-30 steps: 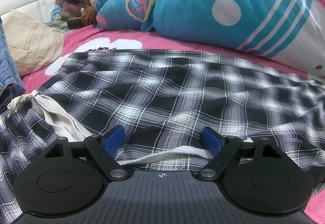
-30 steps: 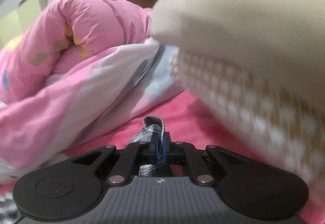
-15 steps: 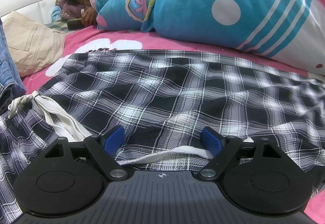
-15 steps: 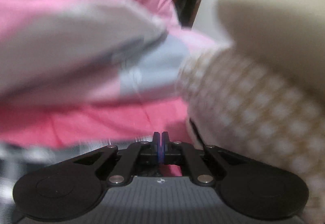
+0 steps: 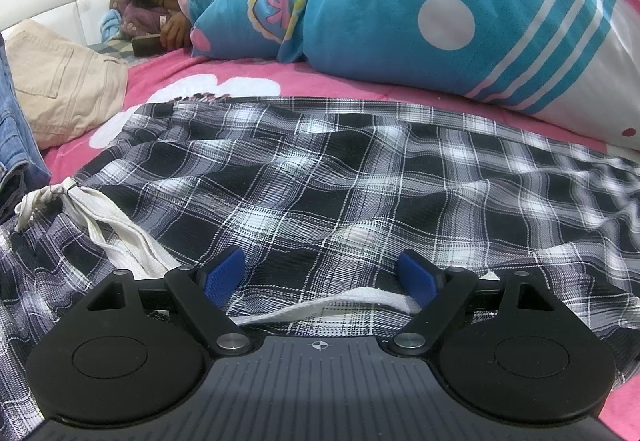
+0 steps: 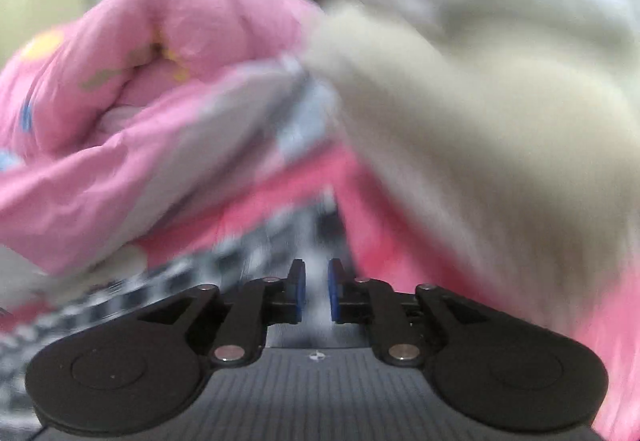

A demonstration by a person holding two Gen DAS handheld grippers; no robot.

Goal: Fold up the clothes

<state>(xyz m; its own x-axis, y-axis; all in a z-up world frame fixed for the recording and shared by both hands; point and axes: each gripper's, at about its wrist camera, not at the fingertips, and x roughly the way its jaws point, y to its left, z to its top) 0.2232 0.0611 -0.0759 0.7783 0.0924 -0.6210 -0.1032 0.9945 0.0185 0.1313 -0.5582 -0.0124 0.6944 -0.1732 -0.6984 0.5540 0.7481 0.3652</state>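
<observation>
I find the left gripper (image 5: 320, 275) wide open, empty, directly over the plaid garment (image 5: 340, 181) spread crosswise on the bed (image 5: 256, 73). The right gripper (image 6: 317, 291), just parting, grips nothing; blurred plaid lies ahead.

A pink bed (image 5: 248, 69) is covered by a spread plaid garment (image 5: 360, 193). Beige trousers (image 5: 60, 81), jeans (image 5: 16, 129) and a blue duvet (image 5: 400, 9) are laid on it.

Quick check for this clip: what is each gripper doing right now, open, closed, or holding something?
Left gripper: jaws wide open over the plaid garment, gripping nothing.
Right gripper: jaws have just been opening, slightly apart, nothing held between them.
</observation>
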